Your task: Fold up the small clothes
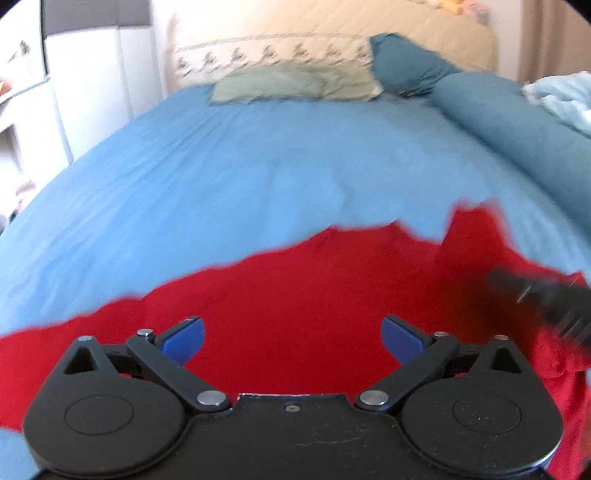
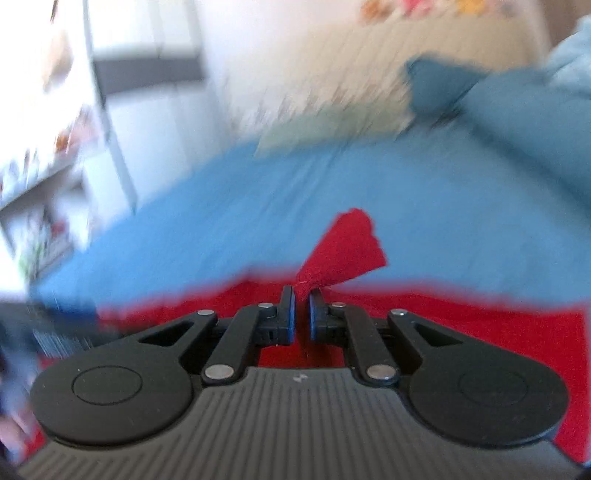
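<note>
A red garment (image 1: 295,295) lies spread on the blue bedsheet (image 1: 221,177). My left gripper (image 1: 292,338) is open, its blue-padded fingers wide apart just above the red cloth, holding nothing. My right gripper (image 2: 301,308) is shut on a pinched bunch of the red garment (image 2: 343,251), which fans out beyond the fingertips above the sheet (image 2: 443,221). The right gripper shows as a dark blurred shape at the right edge of the left wrist view (image 1: 543,299). The right wrist view is motion-blurred.
A green pillow (image 1: 295,83) and dark teal pillows (image 1: 498,110) lie at the head of the bed, against a cream quilted headboard (image 1: 332,26). A light blue blanket (image 1: 565,96) sits far right. White furniture (image 1: 92,85) stands left of the bed.
</note>
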Tool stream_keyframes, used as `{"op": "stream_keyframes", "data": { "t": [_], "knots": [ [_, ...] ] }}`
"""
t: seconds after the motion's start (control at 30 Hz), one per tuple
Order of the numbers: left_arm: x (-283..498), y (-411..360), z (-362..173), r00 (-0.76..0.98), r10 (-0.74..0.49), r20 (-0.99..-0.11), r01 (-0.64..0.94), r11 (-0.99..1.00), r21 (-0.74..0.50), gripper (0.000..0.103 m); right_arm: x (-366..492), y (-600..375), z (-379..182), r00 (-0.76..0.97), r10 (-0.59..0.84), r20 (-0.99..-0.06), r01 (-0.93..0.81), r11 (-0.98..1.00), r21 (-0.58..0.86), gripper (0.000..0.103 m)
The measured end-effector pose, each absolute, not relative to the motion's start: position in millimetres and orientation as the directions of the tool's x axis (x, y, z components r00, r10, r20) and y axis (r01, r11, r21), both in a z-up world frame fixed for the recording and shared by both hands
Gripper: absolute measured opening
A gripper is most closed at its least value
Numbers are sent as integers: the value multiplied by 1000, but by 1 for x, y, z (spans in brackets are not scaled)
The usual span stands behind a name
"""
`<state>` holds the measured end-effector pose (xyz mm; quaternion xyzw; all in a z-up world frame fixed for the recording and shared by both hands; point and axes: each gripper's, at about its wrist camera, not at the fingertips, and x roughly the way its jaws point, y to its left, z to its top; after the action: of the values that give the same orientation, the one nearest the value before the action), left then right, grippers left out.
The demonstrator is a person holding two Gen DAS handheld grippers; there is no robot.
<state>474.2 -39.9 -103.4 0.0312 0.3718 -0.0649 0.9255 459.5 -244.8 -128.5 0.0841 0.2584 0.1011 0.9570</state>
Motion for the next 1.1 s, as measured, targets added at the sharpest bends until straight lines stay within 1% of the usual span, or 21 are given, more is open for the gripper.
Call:
{"op": "stream_keyframes", "data": {
  "t": [0.03, 0.1, 0.17, 0.23, 0.3, 0.33, 0.37, 0.4, 0.47, 0.53, 0.6, 0.67, 0.73, 0.77, 0.8, 0.87, 0.93, 1.1],
  "knots": [
    [472, -31, -109, 705, -100, -702, 142, 990, 1, 103, 461, -228, -149, 822, 239, -517, -166, 969, 184, 23],
    [469, -15, -119, 685, -100, -722, 133, 991, -11, 103, 459, -213, -171, 801, 239, -548, -173, 970, 170, 23],
    [467, -6, -126, 674, -111, -730, 132, 991, -28, 103, 454, -209, -182, 802, 232, -550, -169, 972, 164, 23],
    [465, -8, -130, 673, -128, -729, 139, 989, -45, 103, 453, -208, -181, 806, 237, -542, -176, 971, 162, 26],
    [468, -9, -129, 671, -153, -725, 154, 986, -66, 103, 452, -208, -178, 805, 231, -546, -180, 973, 146, 46],
    [468, -15, -130, 669, -170, -724, 166, 983, -77, 103, 450, -207, -174, 805, 224, -549, -187, 974, 124, 69],
    [470, -19, -130, 666, -187, -722, 178, 980, -89, 103, 447, -208, -171, 809, 214, -547, -189, 977, 102, 86],
    [469, -25, -129, 661, -209, -721, 189, 976, -109, 103, 441, -208, -168, 819, 197, -540, -185, 980, 77, 89],
    [471, -33, -130, 649, -256, -717, 210, 965, -154, 103, 425, -218, -159, 832, 183, -523, -190, 981, 41, 90],
    [473, -43, -133, 629, -313, -711, 228, 949, -217, 103, 414, -235, -151, 830, 149, -538, -171, 985, 8, 90],
    [481, -64, -135, 605, -362, -709, 240, 932, -271, 101, 401, -251, -145, 833, 107, -542, -140, 990, -19, 92],
    [484, -81, -137, 598, -385, -703, 249, 923, -294, 99, 384, -272, -142, 834, 77, -546, -105, 994, -20, 99],
    [489, -103, -140, 592, -400, -700, 263, 917, -301, 97, 373, -289, -139, 836, 58, -545, -76, 997, -9, 99],
    [491, -112, -141, 594, -394, -702, 266, 919, -291, 96, 367, -298, -140, 836, 50, -547, -61, 998, -2, 99],
    [495, -122, -144, 600, -368, -711, 263, 929, -259, 92, 362, -307, -141, 835, 42, -549, -46, 999, 6, 99],
    [499, -132, -150, 608, -286, -740, 235, 956, -177, 78, 354, -318, -143, 833, 29, -553, -25, 1000, 15, 99],
    [494, -125, -154, 625, -252, -738, 219, 965, -144, 78, 348, -330, -145, 830, 15, -557, -4, 1000, 22, 99],
    [470, -88, -153, 664, -260, -701, 192, 965, -176, 77, 337, -349, -149, 835, 3, -550, 33, 998, 56, 99]
  ]
}}
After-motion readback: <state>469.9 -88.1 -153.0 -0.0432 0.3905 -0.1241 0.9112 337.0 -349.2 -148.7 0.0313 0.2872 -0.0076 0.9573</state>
